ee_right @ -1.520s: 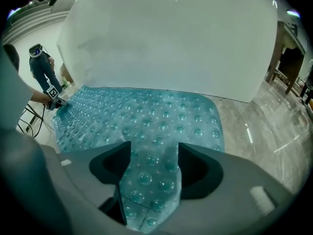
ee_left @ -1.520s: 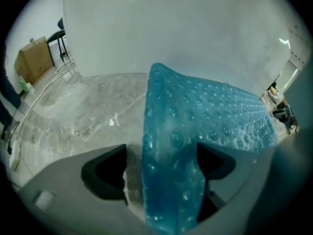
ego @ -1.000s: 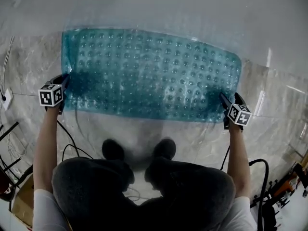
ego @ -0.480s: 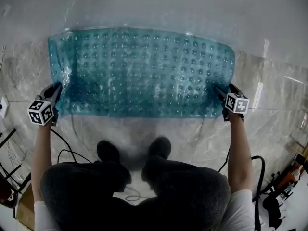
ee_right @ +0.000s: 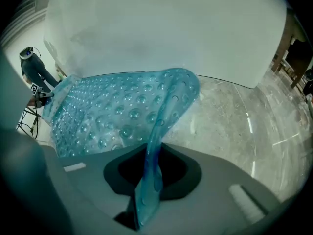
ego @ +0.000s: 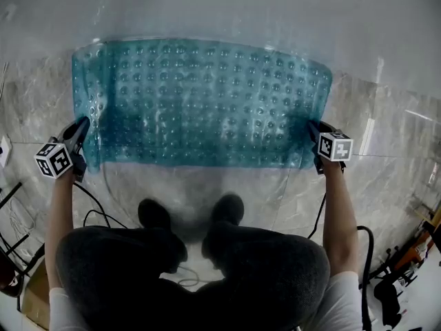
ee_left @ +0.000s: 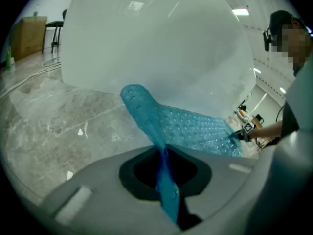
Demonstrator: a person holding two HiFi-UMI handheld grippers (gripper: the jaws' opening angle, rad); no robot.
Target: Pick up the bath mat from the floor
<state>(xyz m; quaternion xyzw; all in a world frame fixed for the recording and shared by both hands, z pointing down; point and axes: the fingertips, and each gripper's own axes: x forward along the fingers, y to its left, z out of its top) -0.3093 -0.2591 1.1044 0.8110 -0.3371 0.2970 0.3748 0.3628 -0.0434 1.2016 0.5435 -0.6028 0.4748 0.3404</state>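
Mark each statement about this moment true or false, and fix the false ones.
1. The bath mat is teal and covered in round bumps. True.
2. The left claw holds nothing. False: it is shut on one end edge of the mat.
3. The mat's other end edge sits between the right claw's jaws. True; those jaws are closing on it.
4. The mat is rolled into a tube. False: it is spread wide between the two claws.
5. The person stands on the mat. False: both shoes are on the marble floor, short of the mat's near edge.
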